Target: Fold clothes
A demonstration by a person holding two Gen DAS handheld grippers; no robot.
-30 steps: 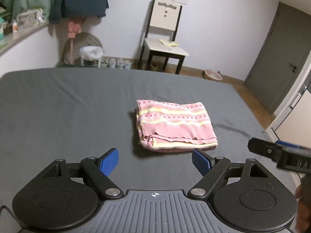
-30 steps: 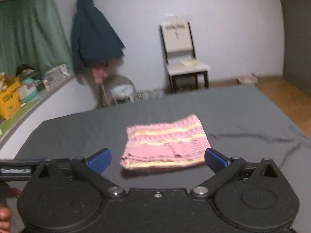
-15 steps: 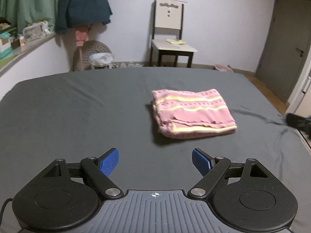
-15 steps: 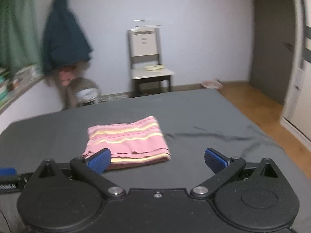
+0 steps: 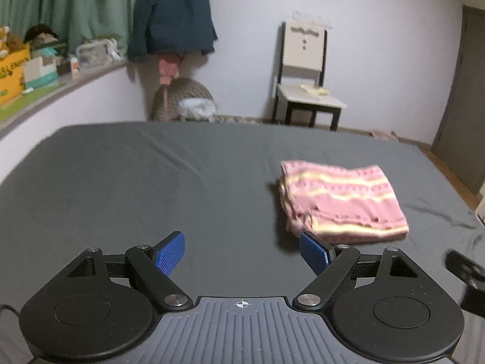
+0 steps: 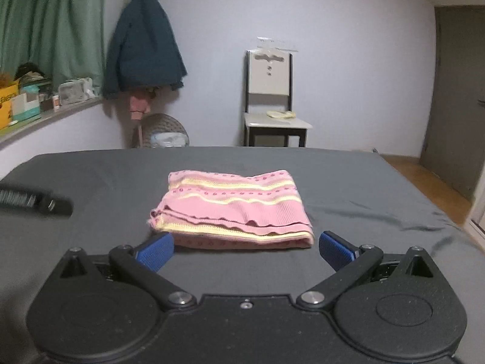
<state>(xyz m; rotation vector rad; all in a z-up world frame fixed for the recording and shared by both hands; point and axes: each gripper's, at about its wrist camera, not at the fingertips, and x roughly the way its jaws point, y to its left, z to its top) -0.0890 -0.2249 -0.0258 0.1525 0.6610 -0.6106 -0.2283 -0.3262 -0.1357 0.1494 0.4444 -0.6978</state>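
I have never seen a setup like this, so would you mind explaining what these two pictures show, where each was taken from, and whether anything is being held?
There is no robot here: a person holds a two-finger gripper in each hand, and each gripper carries a wide-angle camera that looks forward along its fingers. One picture comes from the left gripper, the other from the right gripper. The black levers with blue pads at the bottom of each picture are that gripper's own fingers.

Both look across a bed covered by a dark grey sheet. On it lies a folded pink garment with yellow stripes. Both grippers are open and hold nothing; the garment lies beyond their tips, untouched. The dark shape at the left of the right-hand view is part of the other gripper. Behind stand a chair and a hanging dark jacket.
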